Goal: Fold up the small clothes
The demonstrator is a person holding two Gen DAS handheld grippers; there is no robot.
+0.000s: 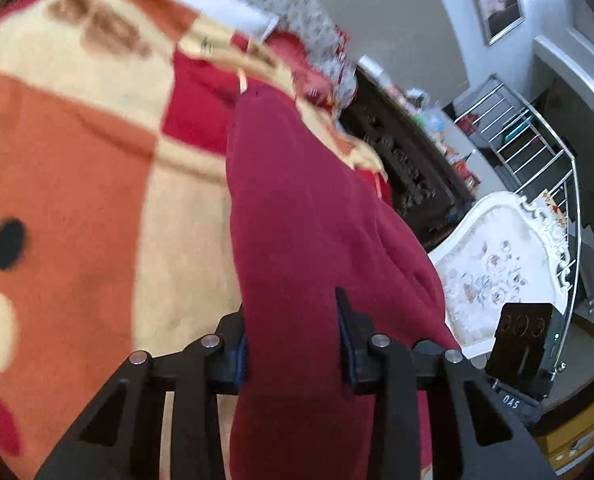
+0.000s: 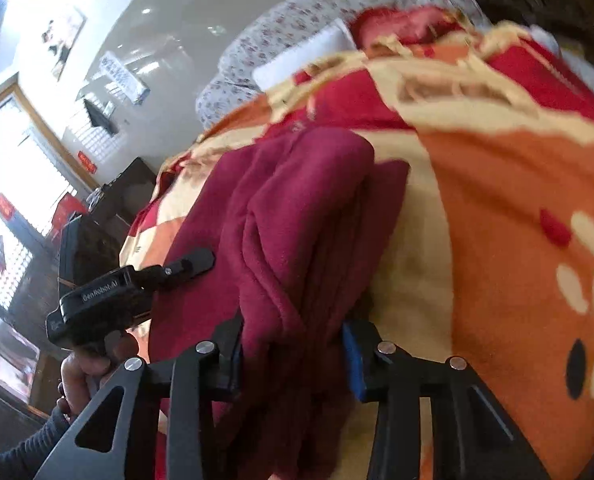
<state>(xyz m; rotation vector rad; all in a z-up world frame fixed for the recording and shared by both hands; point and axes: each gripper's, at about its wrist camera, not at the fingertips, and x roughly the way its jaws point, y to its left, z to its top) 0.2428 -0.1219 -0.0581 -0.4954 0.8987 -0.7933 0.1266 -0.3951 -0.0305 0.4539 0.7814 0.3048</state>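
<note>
A dark red fleece garment hangs over an orange, cream and red blanket. My left gripper is shut on the dark red garment's near edge, with cloth bunched between the jaws. In the right wrist view the same garment is bunched in folds, and my right gripper is shut on its near end. The left gripper also shows there at the garment's left side, held by a hand. The right gripper's body shows at the lower right of the left wrist view.
The blanket covers a bed. A floral quilt and a white pillow lie at its far end. Dark carved wooden furniture, a white ornate chair and a metal stair railing stand beside the bed.
</note>
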